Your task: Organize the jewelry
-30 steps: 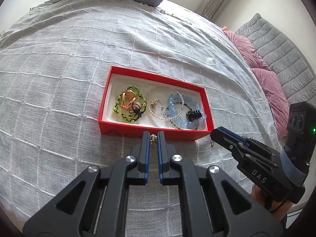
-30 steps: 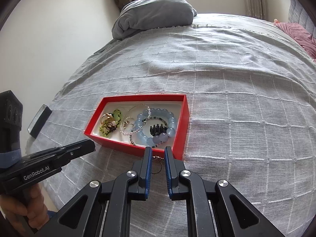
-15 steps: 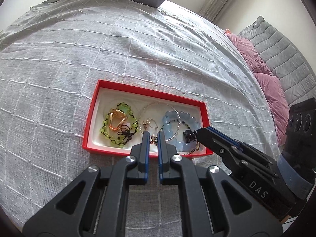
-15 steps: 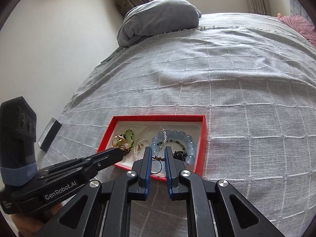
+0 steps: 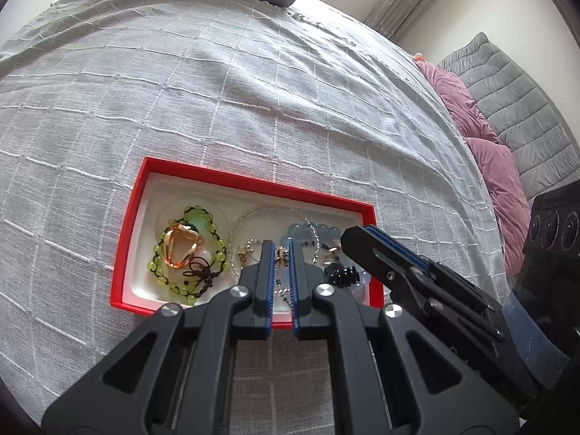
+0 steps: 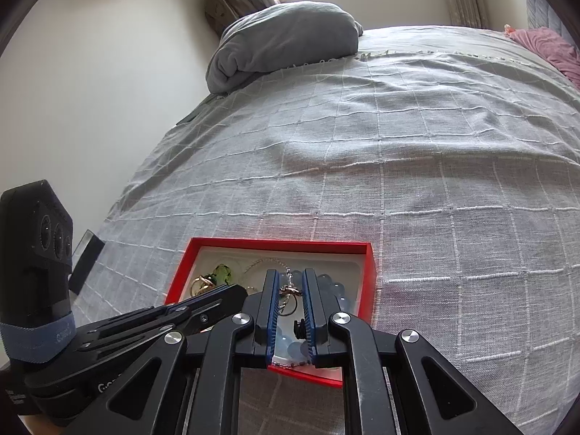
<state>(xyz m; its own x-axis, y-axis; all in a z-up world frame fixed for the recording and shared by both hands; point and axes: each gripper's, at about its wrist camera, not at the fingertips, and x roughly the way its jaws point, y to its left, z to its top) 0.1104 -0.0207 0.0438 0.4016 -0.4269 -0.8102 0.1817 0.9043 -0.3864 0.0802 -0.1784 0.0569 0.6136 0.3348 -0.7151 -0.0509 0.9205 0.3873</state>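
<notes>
1. Red tray (image 5: pixel 130 217), on the grey bedspread (image 5: pixel 253 90): it already holds a green bead bracelet (image 5: pixel 159 264) and blue bead bracelet (image 6: pixel 335 290).
2. Over the tray, I pinch a small earring (image 5: pixel 280 253) in my left gripper (image 5: pixel 280 250).
3. My right gripper (image 6: pixel 290 282) nips a ringed earring (image 6: pixel 288 295); I judge both unreleased, nothing visible outside the tray.

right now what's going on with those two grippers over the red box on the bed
A person holds a gripper in each hand over the red tray of jewelry on the grey bedspread. The left gripper and the right gripper are each nearly shut on a small metal piece, seemingly an earring, above the bracelets. The green bead bracelet and the pale blue bead bracelet already lie inside.
</notes>
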